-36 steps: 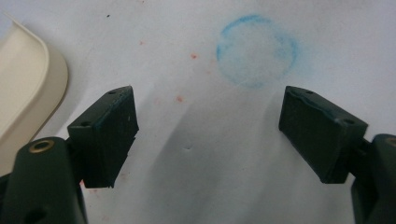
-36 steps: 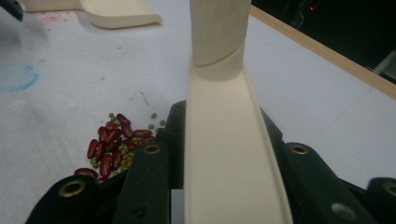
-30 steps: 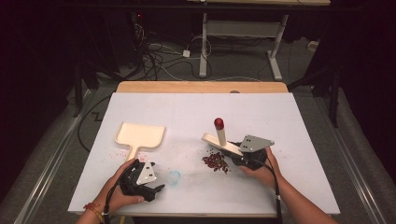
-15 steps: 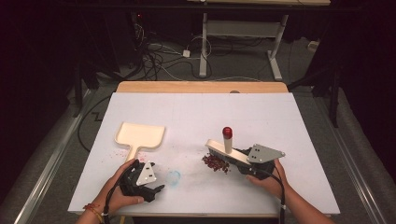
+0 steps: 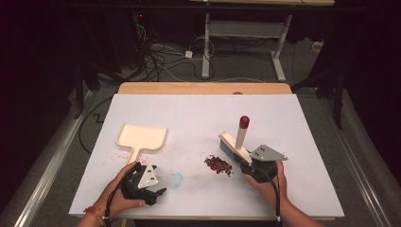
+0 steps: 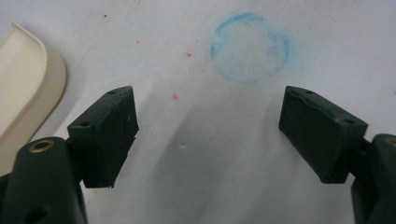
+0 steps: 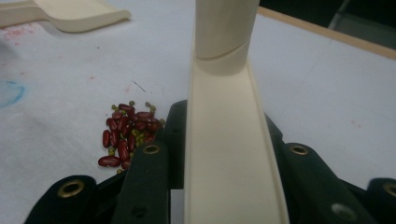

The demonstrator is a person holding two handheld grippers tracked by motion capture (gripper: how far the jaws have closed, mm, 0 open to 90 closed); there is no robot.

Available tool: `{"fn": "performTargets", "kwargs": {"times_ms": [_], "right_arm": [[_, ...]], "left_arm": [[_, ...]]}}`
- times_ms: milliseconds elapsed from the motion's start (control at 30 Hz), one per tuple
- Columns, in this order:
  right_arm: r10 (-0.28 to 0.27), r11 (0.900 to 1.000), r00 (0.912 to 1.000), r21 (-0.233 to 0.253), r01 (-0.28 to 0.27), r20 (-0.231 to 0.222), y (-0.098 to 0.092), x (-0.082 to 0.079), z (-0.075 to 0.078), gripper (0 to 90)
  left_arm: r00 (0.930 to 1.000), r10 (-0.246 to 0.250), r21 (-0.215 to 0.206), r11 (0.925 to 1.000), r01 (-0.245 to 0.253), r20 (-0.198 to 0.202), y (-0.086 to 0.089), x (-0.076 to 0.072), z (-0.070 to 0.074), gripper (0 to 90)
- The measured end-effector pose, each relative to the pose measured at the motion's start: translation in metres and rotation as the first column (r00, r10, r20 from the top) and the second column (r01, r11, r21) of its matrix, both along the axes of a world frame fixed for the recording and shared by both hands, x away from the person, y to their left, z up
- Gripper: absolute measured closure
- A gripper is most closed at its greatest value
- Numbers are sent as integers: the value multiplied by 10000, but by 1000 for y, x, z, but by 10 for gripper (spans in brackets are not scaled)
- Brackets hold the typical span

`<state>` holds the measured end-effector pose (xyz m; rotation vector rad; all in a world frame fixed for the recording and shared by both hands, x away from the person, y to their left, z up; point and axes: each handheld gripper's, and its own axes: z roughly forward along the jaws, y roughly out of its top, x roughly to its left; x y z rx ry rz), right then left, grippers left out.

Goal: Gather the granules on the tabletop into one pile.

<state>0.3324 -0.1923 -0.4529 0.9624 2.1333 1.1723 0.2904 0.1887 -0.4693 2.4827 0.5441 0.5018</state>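
Black two-jaw grippers (image 5: 142, 185) and (image 5: 257, 166) at lower frame, grey three-cornered plates, brass-ringed screw holes, trailing black cables, red-and-gold wristband (image 5: 94, 215) lower left.

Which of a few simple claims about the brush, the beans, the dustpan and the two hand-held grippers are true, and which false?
1. The right gripper is clamped on the brush. True.
2. The left gripper is holding the dustpan. False: its jaws are open with nothing between them, over the white table.
3. The beans are already in the dustpan. False: they lie in a small pile on the table, beside the brush.
4. The brush handle has a red tip. True.
5. A faint blue ring is marked on the table ahead of the left gripper. True.
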Motion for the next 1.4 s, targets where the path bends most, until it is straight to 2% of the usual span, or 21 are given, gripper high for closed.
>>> {"fn": "performTargets", "kwargs": {"times_ms": [33,100,133,267,400,567,767,867,933,1067,1200,1267,1400], "right_arm": [[-57,9999,9998,-86,56,-203,0,-1,1,669],[-58,9997,9947,-243,34,-1027,0,-1,1,671],[-137,9996,9926,-248,108,-1207,0,-1,1,674],[30,9978,9879,-643,-131,-1549,2,-2,4,674],[152,9987,9834,-455,-238,-1806,6,-3,3,678],[75,9996,9839,-272,-126,-1786,15,-6,1,678],[119,9998,9900,-155,-142,-1403,26,-9,1,677],[59,10000,9917,51,-53,-1284,25,-10,2,679],[31,10000,9930,20,-29,-1181,23,-10,4,678],[23,9994,9963,342,6,-858,11,-5,10,680],[-60,9971,9980,750,107,-628,-11,2,19,680],[11,9945,9975,1044,63,-707,-24,4,22,681],[25,9912,9969,1322,80,-791,-44,3,29,682]], "left_arm": [[10000,-10,-8,10000,10,-8,0,0,0,189],[10000,2,27,10000,-2,-24,1,0,0,189],[10000,2,39,10000,-2,-23,1,0,0,189],[10000,-57,87,9999,58,-12,0,-1,0,189],[10000,-93,92,9999,93,-4,-1,-1,0,189],[9999,-129,133,9998,129,-42,-2,0,-1,190],[9999,-122,135,9998,123,-38,-1,0,0,190],[9999,-145,133,9998,146,-37,-1,0,0,189],[9999,-136,137,9998,136,-31,-1,-1,0,190],[9999,-126,122,9998,126,-3,-1,-1,0,190],[10000,-95,124,9999,95,-29,-1,-1,0,190],[9999,-101,128,9999,101,-39,-1,-1,0,190],[10000,-83,121,9999,83,3,-1,0,0,190]]}}
